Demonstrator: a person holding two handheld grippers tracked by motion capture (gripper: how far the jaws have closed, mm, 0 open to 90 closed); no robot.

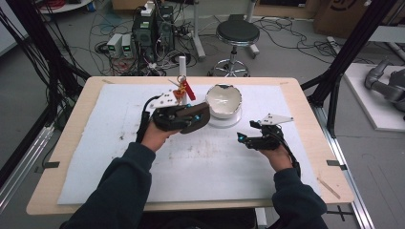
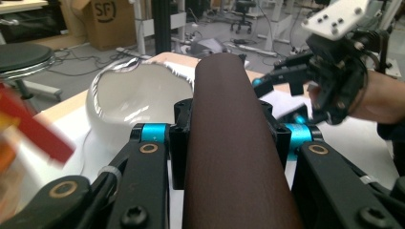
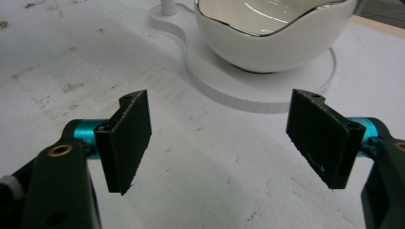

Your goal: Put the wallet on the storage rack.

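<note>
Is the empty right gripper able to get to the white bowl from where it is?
Probably yes. The right gripper has its jaws wide open and empty, and only bare white mat lies between it and the white bowl. The left gripper holds its brown case off to the side.

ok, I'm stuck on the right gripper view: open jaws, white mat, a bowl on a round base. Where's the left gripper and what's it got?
Observer: The left gripper is shut on a dark brown case, clamped between both pads.
Operator: Where relative to the bowl?
Observer: In the high view it sits just left of the white bowl, with the case's tip pointing at it.
Operator: Anything else near it?
Observer: A red and orange keychain hangs at a white post behind the left gripper.
Operator: And my gripper?
Observer: The right gripper is to the bowl's right, nearer the person.
</note>
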